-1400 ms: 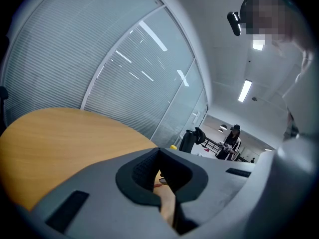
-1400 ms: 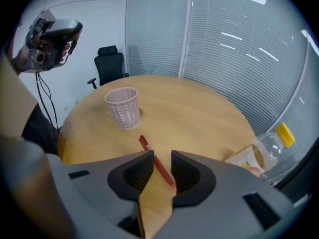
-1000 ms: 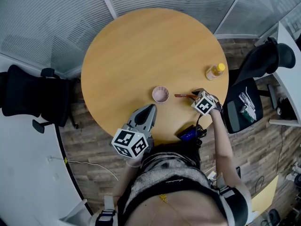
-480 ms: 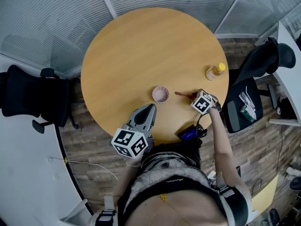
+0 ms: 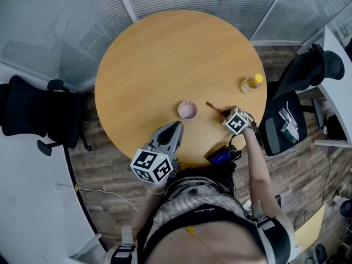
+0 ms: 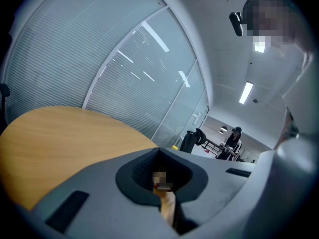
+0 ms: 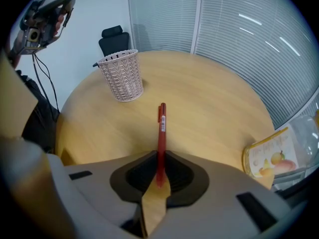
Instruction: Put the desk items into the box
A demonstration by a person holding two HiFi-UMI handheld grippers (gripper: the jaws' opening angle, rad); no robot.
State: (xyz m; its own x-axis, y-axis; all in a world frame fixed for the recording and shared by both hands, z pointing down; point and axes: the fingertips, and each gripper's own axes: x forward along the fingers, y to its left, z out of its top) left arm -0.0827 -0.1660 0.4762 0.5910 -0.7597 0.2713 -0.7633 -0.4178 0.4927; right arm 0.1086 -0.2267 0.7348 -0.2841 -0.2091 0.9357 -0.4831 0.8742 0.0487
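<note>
Surface: a round wooden desk, bare apart from three items. A pink mesh basket stands upright toward the near side of the desk and serves as the reference.

Right tongs sit to the right of the basket, clenched on the rear end of a red pen. The pen's free end points toward the basket and stays apart from it. Whether the pen touches the desk cannot be told.

Left tongs hang just on the near side of the basket, over the desk's edge, clenched with nothing between them.

A yellow-capped bottle stands well to the right of the basket, by the desk rim.

Room: blinded glass partitions beyond the basket, a plank floor, and black office chairs to either side
</note>
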